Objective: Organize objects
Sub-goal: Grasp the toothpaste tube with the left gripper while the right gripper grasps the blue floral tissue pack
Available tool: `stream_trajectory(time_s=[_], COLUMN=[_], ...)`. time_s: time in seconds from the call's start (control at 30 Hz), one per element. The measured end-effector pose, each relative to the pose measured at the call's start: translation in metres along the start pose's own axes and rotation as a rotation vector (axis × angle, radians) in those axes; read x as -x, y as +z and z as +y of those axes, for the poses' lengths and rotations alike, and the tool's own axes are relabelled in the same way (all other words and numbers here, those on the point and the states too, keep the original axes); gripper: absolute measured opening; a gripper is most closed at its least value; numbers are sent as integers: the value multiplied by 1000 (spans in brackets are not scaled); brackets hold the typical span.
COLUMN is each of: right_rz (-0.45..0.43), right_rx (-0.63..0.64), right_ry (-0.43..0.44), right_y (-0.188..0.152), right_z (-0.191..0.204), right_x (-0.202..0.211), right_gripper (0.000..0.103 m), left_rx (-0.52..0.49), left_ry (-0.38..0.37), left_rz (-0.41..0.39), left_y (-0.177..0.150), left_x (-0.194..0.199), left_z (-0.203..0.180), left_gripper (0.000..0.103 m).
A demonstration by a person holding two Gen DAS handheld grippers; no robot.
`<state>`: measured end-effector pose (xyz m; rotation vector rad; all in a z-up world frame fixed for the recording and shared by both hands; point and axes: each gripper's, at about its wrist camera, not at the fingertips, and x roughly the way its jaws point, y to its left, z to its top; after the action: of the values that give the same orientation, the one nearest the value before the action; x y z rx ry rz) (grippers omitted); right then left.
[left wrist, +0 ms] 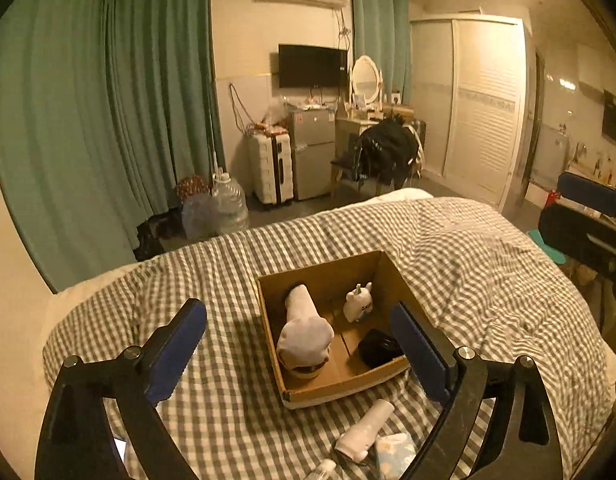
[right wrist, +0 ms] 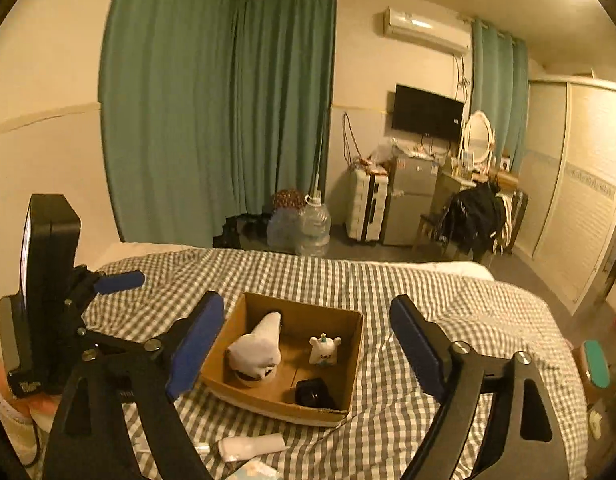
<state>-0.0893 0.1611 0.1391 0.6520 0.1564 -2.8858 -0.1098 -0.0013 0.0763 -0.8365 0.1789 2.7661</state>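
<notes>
Cardboard box (left wrist: 331, 384) sits on the checked bed (left wrist: 228, 264), holding a white sock bundle (left wrist: 304, 332), unicorn figure (left wrist: 357, 302) and black item (left wrist: 377, 346). Both tools, left (left wrist: 298, 354) and right (right wrist: 306, 344), gape wide, empty; a white tube (left wrist: 363, 430) lies just outside.

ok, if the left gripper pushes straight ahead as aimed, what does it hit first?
Probably the cardboard box on the checked duvet: it sits between the open jaws of the left gripper. Depth is uncertain.
</notes>
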Motion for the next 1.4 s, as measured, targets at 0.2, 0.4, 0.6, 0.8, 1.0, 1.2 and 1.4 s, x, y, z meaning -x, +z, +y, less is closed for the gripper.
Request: stream_trajectory(time_s=[0.2, 0.4, 0.6, 0.8, 1.0, 1.2, 1.4], right_rz=[-30, -25, 20, 151, 278, 388, 427], right_rx=[39, 23, 2, -36, -72, -96, -137], right_ry=[-11, -20, -50, -53, -55, -34, -14], right_y=[-3, -40, -96, -148, -189, -219, -232], right_z=[22, 36, 48, 50, 43, 41, 34], right_x=[40, 55, 43, 0, -38, -70, -80], right_gripper=[89, 90, 90, 90, 90, 90, 90], left_rx=[-28, -57, -51, -66, -130, -202, -227], left_ry=[-17, -43, -65, -85, -66, -60, -87], left_rz=[-26, -14, 47, 134, 224, 326, 451], left_y=[-11, -41, -82, -127, -161, -193, -214], left_x=[32, 36, 12, -26, -63, -86, -106], left_z=[1, 2, 1, -6, -14, -21, -26], left_gripper=[101, 102, 102, 102, 102, 102, 90])
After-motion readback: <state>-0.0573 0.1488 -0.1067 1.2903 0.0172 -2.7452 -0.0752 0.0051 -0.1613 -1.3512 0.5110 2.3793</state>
